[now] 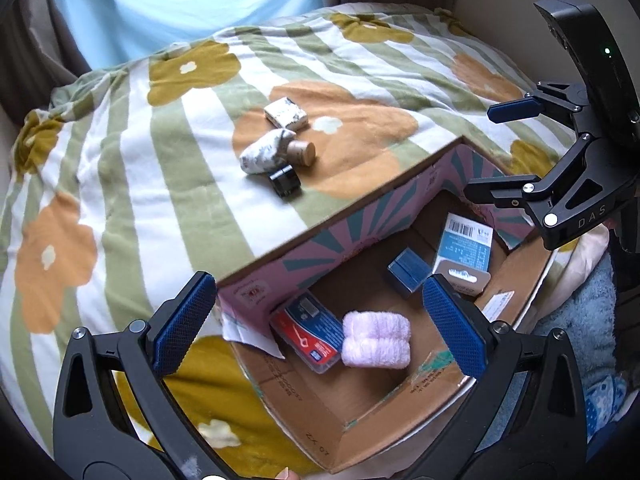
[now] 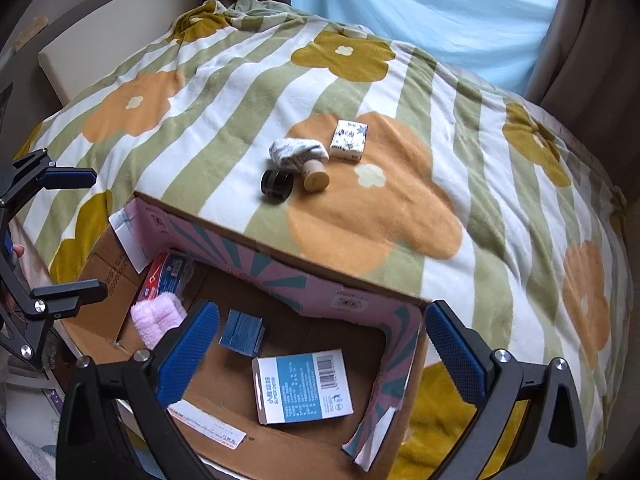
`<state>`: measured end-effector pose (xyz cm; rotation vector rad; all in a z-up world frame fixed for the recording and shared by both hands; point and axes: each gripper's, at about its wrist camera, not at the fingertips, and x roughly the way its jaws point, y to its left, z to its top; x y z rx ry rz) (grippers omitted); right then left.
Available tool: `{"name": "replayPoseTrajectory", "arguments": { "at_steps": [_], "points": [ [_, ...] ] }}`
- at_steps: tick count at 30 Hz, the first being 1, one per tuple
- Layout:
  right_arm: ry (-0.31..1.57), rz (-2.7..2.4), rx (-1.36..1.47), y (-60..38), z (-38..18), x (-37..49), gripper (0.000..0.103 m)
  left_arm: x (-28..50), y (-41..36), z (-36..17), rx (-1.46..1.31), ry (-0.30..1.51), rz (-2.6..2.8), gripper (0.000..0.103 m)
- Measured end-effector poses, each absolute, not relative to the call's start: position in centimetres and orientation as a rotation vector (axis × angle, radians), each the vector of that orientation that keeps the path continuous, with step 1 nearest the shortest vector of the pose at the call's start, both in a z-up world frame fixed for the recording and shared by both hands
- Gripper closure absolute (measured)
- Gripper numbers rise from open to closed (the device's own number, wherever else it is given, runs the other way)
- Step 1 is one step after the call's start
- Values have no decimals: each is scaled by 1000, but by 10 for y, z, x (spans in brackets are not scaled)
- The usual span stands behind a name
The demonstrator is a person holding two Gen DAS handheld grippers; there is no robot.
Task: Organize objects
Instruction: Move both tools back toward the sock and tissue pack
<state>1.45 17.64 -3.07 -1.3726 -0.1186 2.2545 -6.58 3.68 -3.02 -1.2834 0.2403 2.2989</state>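
1. Hovering both tools over the cardboard box (image 2: pixel 280 452), you are holding nothing: the left gripper (image 1: pixel 320 328) is standing wide open above the box's near end, and the right gripper (image 2: pixel 320 352) is equally spread over its other end.
2. Waiting beyond the box's far wall, out on the flowered blanket (image 2: pixel 400 220), are four loose things touching or just beside one another: a small black jar (image 2: pixel 277 184), a cork-capped piece (image 2: pixel 316 178), a crumpled patterned cloth bundle (image 2: pixel 298 152) and a small patterned carton (image 2: pixel 349 139).
3. Judging by looks, the jar is hard, smooth and likely slippery, so you are better off pinching across its round sides; the cloth is soft and will squash.
4. Sitting inside the box already are a pink fluffy roll (image 1: pixel 376 338), a red-and-blue packet (image 1: pixel 310 332), a dark blue small box (image 1: pixel 409 272) and a white-and-blue carton (image 2: pixel 302 386).
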Motion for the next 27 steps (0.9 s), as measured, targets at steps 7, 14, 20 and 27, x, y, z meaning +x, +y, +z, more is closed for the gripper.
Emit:
{"name": "replayPoseTrajectory", "arguments": {
  "at_steps": [7, 14, 20, 27],
  "points": [
    [-13, 2296, -1321, 213, 5, -28, 0, -121, 36, -12, -1246, 292, 2318, 0],
    [52, 2305, -1262, 259, 7, -72, 0, -186, 45, -42, -1292, 221, 2269, 0],
    [162, 2317, -1241, 301, -17, -97, 0, -236, 54, -81, -1318, 130, 2230, 0],
    [153, 2292, -1281, 334, -47, -130, 0, -270, 65, -122, -1341, 135, 2225, 0]
  ]
}}
